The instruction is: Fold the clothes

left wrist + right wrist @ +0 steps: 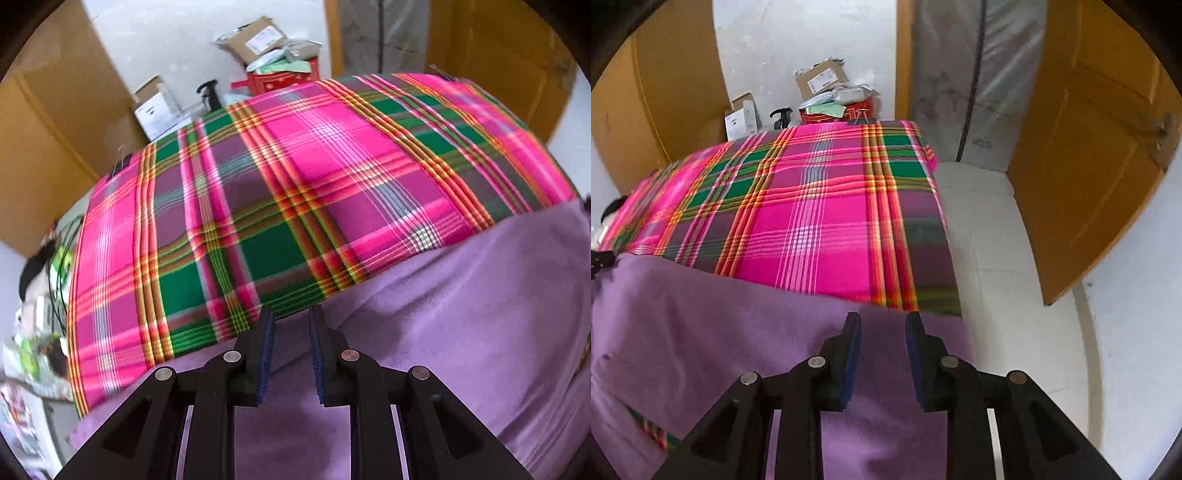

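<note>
Both grippers hang over the purple garment with their blue-padded fingers parted and nothing between them: the left gripper sits above the garment's far edge towards its left side, the right gripper above that edge near the garment's right corner. Each points forward and slightly down across the cloth, roughly level with the other, so the two hands seem held side by side over the near part of the table. Purple fabric lies spread fairly flat on the plaid tablecloth, covering the near portion, with soft ripples and what may be a doubled layer near the left; whether this is an opened-out piece awaiting a fold or one already folded over and just let go, the views do not settle. For a clean fold, either way, the edges should be kept parallel, the pads should take only the layers meant to move, and both corners should travel together so the cloth does not skew. Beyond the garment's far edge, binder clips pin the tablecloth, and boxes stand behind.
</note>
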Motion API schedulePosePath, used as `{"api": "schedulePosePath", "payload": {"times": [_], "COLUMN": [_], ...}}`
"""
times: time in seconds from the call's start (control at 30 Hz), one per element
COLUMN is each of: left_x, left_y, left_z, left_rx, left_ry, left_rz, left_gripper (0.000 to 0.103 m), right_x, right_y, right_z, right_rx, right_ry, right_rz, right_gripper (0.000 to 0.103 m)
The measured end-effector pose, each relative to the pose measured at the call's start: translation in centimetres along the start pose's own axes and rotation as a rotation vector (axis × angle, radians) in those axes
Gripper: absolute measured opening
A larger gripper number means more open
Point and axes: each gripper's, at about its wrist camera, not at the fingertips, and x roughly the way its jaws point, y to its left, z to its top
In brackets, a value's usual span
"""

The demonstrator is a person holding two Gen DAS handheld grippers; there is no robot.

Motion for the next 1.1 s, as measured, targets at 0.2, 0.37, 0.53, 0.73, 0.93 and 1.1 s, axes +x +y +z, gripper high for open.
{"api": "schedulePosePath", "payload": {"times": [0.2,0.37,0.53,0.73,0.93,1.1], "left_x": [-1.0,-0.7,-0.8,-0.5,-0.4,-0.4], "left_y": [-1.0,-1.9,-1.7,-2.0,-1.7,-1.7], "left_z": [-0.5,-0.7,-0.8,-0.7,-0.8,-0.9], "left_rx": [0.032,0.055,0.038,0.058,0.037,0.037], "left_ry": [-0.010,-0.007,-0.001,-0.018,-0.024,-0.035], "left_rz": [-0.054,-0.054,-0.059,-0.042,-0.063,-0.076], "left_gripper": [0.023,0.025,0.027,0.026,0.021,0.019], "right_x": [1.8,2.5,2.0,1.2,1.5,1.1], "right_y": [1.0,1.2,1.9,2.8,3.0,4.1], "right_z": [1.4,1.6,1.0,-0.1,0.1,0.0], "right_rx": [-0.062,-0.076,-0.156,-0.222,-0.228,-0.283], "right_ry": [0.009,0.015,0.029,0.043,0.070,0.047], "right_rz": [0.062,0.154,0.179,0.167,0.190,0.172], "right_gripper": [0.026,0.026,0.028,0.029,0.021,0.005]}}
